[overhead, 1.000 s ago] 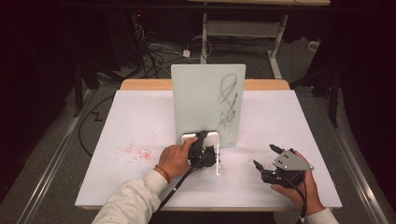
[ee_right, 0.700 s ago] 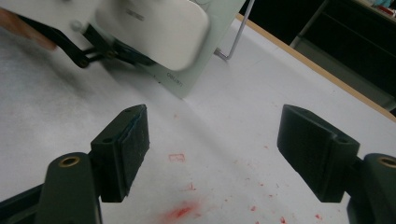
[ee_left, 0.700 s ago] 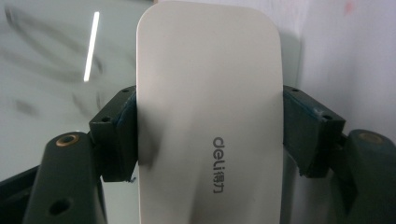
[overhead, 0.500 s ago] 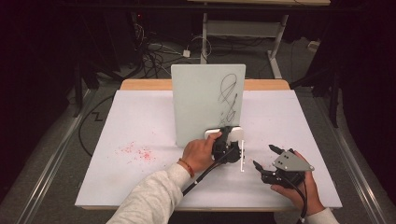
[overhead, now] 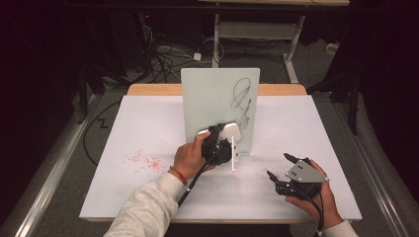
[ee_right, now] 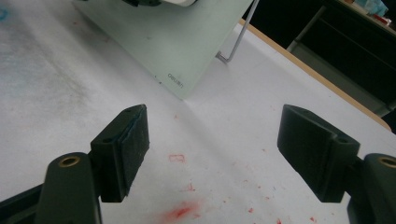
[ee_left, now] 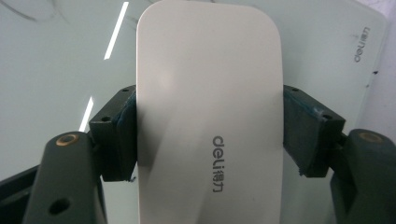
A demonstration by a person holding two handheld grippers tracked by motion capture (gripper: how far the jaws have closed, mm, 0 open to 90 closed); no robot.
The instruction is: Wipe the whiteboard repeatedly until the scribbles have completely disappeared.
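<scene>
Jaws of left gripper [ee_left: 210, 135] clamping a white eraser [ee_left: 210, 107] by its long sides; right gripper [ee_right: 215, 154] jaws gaping wide, holding nothing.

Left hand [overhead: 190, 157] is pressing the eraser [overhead: 228, 132] against the lower part of the upright whiteboard [overhead: 212, 94], below the black scribble [overhead: 243, 101]. Right gripper [overhead: 282, 172] is hovering low over the white table cover [overhead: 148, 128], right of the board and apart from it, above red stains [ee_right: 180, 212].

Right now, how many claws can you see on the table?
2. The left claw squeezes a white eraser against the board; the right claw hangs open near the table's front right.
</scene>
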